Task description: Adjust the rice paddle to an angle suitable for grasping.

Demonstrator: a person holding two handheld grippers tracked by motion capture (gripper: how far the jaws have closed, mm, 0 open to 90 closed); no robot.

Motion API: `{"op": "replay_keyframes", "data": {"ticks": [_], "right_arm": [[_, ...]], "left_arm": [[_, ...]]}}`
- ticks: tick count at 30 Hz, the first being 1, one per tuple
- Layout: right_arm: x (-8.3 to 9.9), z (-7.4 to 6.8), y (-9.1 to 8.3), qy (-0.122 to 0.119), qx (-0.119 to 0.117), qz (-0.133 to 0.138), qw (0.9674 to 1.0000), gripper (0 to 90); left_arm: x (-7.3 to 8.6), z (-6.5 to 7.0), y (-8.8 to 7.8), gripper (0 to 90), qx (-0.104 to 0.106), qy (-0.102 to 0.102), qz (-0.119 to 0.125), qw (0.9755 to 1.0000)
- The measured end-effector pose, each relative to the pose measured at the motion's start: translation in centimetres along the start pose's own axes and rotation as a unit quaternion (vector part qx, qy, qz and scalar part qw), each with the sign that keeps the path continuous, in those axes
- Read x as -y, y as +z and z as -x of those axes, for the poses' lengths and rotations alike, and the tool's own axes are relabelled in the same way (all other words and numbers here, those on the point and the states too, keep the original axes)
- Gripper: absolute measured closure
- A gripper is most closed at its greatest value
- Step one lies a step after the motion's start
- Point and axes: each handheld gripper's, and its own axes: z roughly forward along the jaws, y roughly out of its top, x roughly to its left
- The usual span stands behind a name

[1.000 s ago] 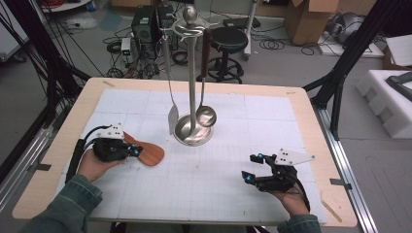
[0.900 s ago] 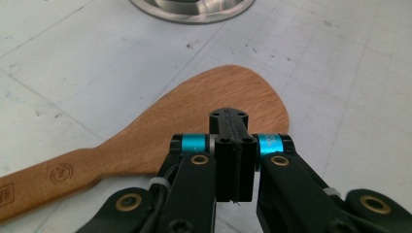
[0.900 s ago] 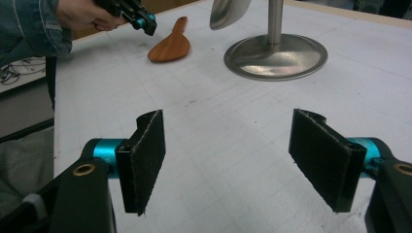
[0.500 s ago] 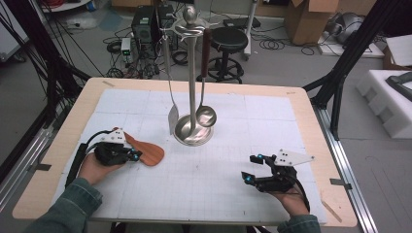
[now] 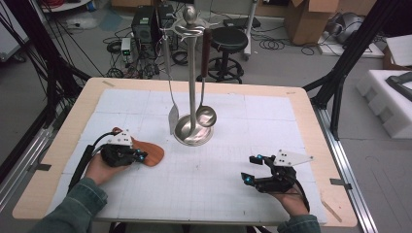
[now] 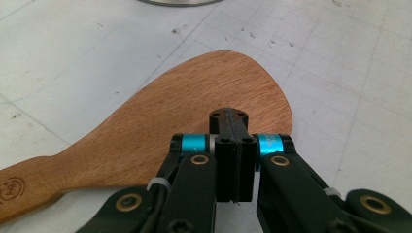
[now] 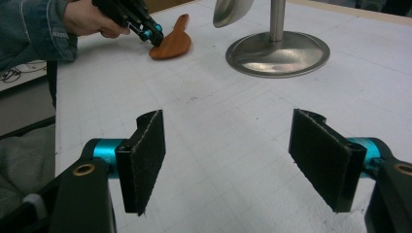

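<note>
A wooden spatula (image 5: 145, 151) is lying flat on the white gridded worktop (image 5: 218, 194) at the person's left, just under and ahead of the left gripper (image 5: 141, 156), whose fingers (image 6: 233, 145) are pressed together with nothing between them. In the left gripper view the closed tips are hovering over the broad blade (image 6: 209, 97), and whether they are touching the wood cannot be told. The spatula's long axis is running slantwise: the blade is pointing toward the steel utensil stand (image 5: 193, 131) at the middle of the worktop, while the handle (image 6: 29, 182) is trailing back past the gripper, away from the stand. The left hand (image 5: 99, 167) is by far the nearer; the right gripper (image 5: 247, 174) is sitting well apart on the far side, its fingers (image 7: 145, 155) standing wide and holding nothing, aimed across the bare sheet toward the stand's round base (image 7: 277, 51). To take the tool, the left fingers would probably have to open first and close across the blade's edge or the handle. A small round stamp (image 6: 13, 187) is burned into the handle end; its letters are too small to read.
</note>
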Motion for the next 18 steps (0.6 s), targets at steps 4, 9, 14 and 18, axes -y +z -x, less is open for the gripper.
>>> {"op": "replay_keyframes", "data": {"ticks": [4, 9, 14, 18], "right_arm": [[0.03, -0.01, 0.09, 0.001, -0.001, -0.002, 1.0000, 29.1], [0.04, 0.01, 0.03, 0.002, -0.003, -0.003, 1.0000, 29.1], [0.08, 0.07, 0.02, 0.000, -0.004, -0.001, 1.0000, 29.1], [0.05, 0.04, 0.00, 0.001, -0.004, 0.000, 1.0000, 29.1]], "left_arm": [[-0.09, 0.13, 0.09, 89.7, -0.002, 0.000, -0.002, 1.0000], [-0.27, 0.50, 0.47, 89.9, 0.000, -0.003, 0.004, 1.0000], [-0.48, 0.75, 0.71, 89.9, 0.001, 0.002, 0.004, 1.0000], [-0.57, 0.77, 0.72, 89.9, -0.001, 0.006, 0.001, 1.0000]]}}
